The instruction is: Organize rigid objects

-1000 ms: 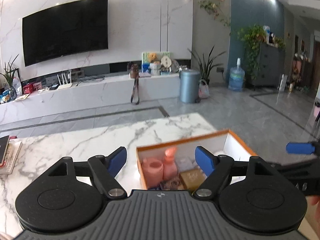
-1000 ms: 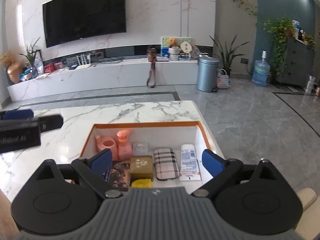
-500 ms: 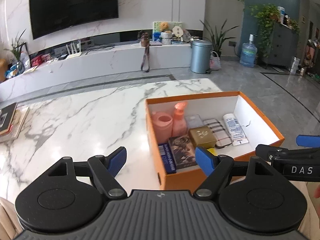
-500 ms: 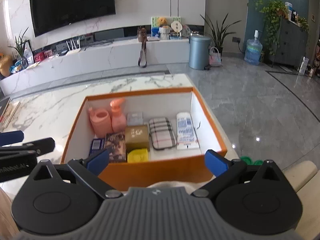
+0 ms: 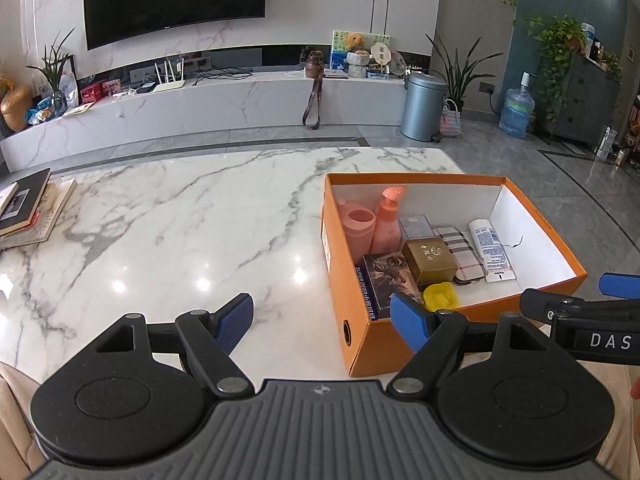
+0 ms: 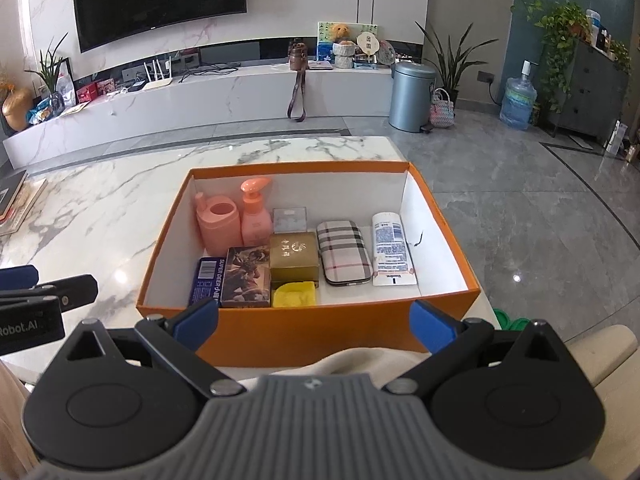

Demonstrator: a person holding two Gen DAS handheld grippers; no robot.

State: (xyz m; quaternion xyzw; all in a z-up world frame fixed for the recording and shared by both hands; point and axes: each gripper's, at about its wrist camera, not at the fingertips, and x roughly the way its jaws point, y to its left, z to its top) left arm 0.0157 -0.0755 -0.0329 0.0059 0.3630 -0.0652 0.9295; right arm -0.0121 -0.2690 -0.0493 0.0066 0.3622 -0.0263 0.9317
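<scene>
An orange box stands on the marble table near its right end. Inside it lie a pink cup, a pink pump bottle, a clear case, a gold box, a plaid case, a white tube, a dark card box and a yellow piece. The box also shows in the left wrist view. My left gripper is open and empty, left of the box's near corner. My right gripper is open and empty, in front of the box.
A stack of books lies at the table's left edge. A cream cushion and a green item sit by the table's right end. A TV console, a grey bin and a water jug stand beyond the table.
Both grippers have drawn back and up from the box, so the whole box and more of the table now show. Both stay open.
</scene>
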